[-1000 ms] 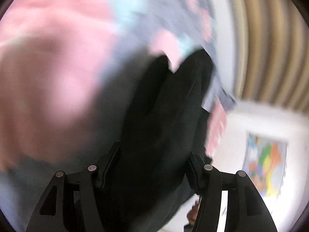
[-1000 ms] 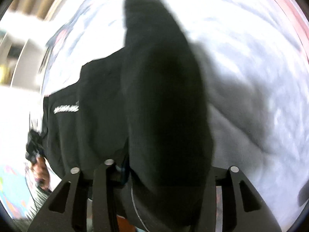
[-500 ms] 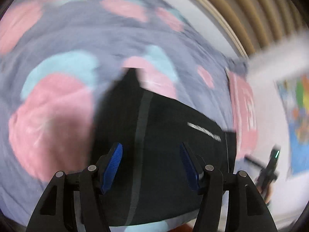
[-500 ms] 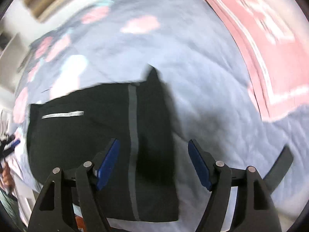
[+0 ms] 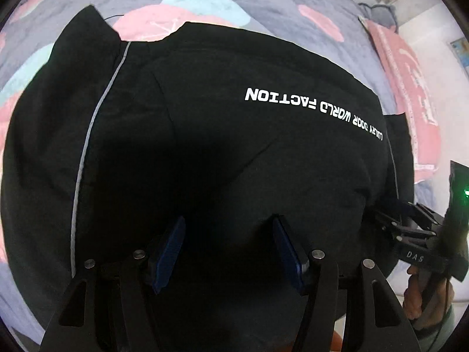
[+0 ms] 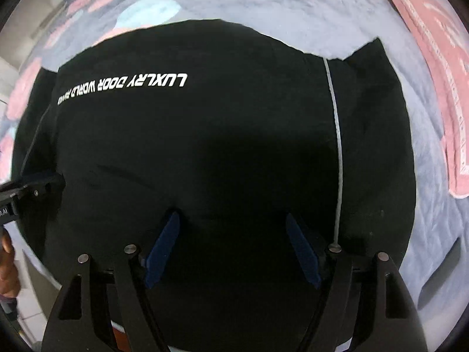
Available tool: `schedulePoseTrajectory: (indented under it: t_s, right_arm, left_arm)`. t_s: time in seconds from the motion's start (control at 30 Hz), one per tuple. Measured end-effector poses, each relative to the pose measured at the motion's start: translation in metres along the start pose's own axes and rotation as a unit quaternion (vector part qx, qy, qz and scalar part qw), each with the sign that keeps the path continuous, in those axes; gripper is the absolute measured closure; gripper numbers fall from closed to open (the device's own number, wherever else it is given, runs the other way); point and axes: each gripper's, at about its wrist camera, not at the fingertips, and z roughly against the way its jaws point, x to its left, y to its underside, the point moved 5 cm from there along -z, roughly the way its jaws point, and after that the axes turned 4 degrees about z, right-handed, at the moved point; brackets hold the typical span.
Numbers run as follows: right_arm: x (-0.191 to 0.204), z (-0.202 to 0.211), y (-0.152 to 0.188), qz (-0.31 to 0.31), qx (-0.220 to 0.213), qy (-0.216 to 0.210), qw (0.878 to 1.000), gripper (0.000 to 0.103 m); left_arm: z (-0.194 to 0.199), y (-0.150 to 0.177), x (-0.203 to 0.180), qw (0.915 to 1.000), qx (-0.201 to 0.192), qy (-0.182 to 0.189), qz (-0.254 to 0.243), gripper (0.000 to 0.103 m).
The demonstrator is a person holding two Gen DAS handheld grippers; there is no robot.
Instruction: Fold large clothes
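Observation:
A large black garment (image 5: 205, 135) with white lettering and a thin grey stripe lies spread flat on a bed; it also fills the right wrist view (image 6: 205, 146). My left gripper (image 5: 228, 246) is open and empty, hovering over the garment's near edge, blue pads apart. My right gripper (image 6: 231, 246) is open and empty over the same near edge, further right. The right gripper's body shows at the left wrist view's right edge (image 5: 416, 243), and the left gripper's at the right wrist view's left edge (image 6: 17, 196).
The bed has a grey quilt (image 5: 263, 8) with pink and light blue patches. A pink folded cloth (image 5: 410, 94) lies to the right, also in the right wrist view (image 6: 439, 67). The bed's near edge and pale floor (image 6: 32, 293) lie just below the garment.
Both grippers let go of the black garment and opened. It now lies flat on the bed, and both grippers have come down close over its near edge.

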Motion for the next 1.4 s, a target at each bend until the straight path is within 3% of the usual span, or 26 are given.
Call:
schedulePoseTrajectory:
  t_s: [0.1,0.2,0.37,0.47,0.63,0.93,1.4]
  right_arm:
    - [-0.004,0.002,-0.001,-0.015,0.011,-0.012,1.0,0.025]
    - [-0.01,0.019,-0.003,-0.03,0.006,-0.024,0.999,0.025]
    - [-0.007,0.075,-0.012,-0.024,-0.043,-0.021,0.999,0.025]
    - [-0.002,0.117,-0.021,-0.01,-0.083,-0.009,0.996,0.025]
    - [0.009,0.166,-0.027,-0.016,-0.112,-0.006,0.994,0.02]
    - [0.013,0.196,-0.026,-0.031,-0.121,-0.006,0.992,0.018]
    - [0.012,0.189,-0.019,-0.046,-0.103,-0.009,0.994,0.018]
  left_arm:
    - [0.009,-0.003,-0.003,0.9998,-0.008,-0.014,-0.006,0.039]
    - [0.034,-0.003,-0.013,0.9977,-0.034,-0.054,-0.023,0.039]
    - [0.105,-0.01,-0.047,0.9869,-0.11,-0.098,-0.067,0.039]
    - [0.144,-0.013,-0.067,0.98,-0.146,-0.112,-0.075,0.039]
    - [0.187,-0.019,-0.087,0.9692,-0.187,-0.141,-0.074,0.039]
    - [0.22,-0.013,-0.099,0.9636,-0.204,-0.163,-0.06,0.039]
    - [0.236,-0.01,-0.122,0.961,-0.224,-0.146,-0.072,0.039]
